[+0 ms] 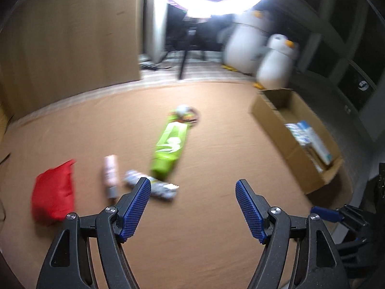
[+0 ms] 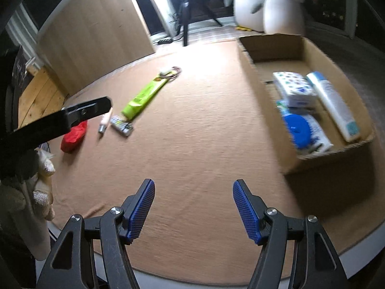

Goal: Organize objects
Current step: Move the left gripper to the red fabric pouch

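On the tan cloth lie a red pouch [image 1: 54, 196] [image 2: 73, 137], a small pink tube [image 1: 111, 174] [image 2: 104, 121], a patterned packet [image 1: 151, 185] [image 2: 121, 125] and a long green pack [image 1: 169, 150] [image 2: 144, 96] with a ring bundle [image 1: 189, 114] [image 2: 172, 72] at its far end. My left gripper [image 1: 192, 207] hangs open above the cloth, just short of the packet, with nothing between its pads. My right gripper [image 2: 193, 209] is open and empty over bare cloth, left of the cardboard box [image 2: 324, 161] [image 1: 269, 118]. Its blue pad [image 1: 324, 213] shows at the right edge of the left wrist view.
The box holds a white bottle [image 2: 333, 106], a patterned pack [image 2: 294, 88] and a blue round item [image 2: 297, 131]. A gloved hand [image 2: 41, 187] holds the left gripper's body [image 2: 79, 115]. Two white penguin figures [image 1: 262, 48], a tripod [image 1: 186, 48] and a ring light stand beyond the table's far edge.
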Available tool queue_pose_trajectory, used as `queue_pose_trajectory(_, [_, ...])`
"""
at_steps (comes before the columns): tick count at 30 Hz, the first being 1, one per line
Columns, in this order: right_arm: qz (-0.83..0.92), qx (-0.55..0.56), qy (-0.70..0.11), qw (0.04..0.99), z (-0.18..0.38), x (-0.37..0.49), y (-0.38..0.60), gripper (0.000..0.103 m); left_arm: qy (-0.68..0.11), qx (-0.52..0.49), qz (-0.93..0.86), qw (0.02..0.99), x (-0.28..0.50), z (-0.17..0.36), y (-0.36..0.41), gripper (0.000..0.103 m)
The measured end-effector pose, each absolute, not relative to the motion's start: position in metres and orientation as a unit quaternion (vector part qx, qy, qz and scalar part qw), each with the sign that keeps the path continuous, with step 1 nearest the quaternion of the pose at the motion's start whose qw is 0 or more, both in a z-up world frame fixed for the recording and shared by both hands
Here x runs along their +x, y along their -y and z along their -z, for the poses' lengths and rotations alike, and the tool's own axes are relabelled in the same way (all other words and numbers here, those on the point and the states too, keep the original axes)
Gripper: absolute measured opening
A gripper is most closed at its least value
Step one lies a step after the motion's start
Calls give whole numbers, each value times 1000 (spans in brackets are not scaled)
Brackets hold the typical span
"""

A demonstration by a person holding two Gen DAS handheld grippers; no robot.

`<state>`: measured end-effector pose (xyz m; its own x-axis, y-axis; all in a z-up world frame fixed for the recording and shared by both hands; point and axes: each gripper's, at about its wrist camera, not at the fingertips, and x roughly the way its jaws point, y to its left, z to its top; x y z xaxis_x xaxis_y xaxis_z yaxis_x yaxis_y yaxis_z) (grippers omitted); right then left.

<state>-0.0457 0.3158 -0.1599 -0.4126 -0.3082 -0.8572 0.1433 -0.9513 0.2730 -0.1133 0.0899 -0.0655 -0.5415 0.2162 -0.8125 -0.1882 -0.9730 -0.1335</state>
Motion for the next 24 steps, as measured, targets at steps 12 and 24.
queue_pose_trajectory(12, [835,524,52,161,156,-52,-264,64,73,-492,-868,-6,-149,87,80,76])
queue_pose_trajectory(24, [834,528,44,155,155,-54,-248,64,141,-546,-824,-44,-195,148,166,77])
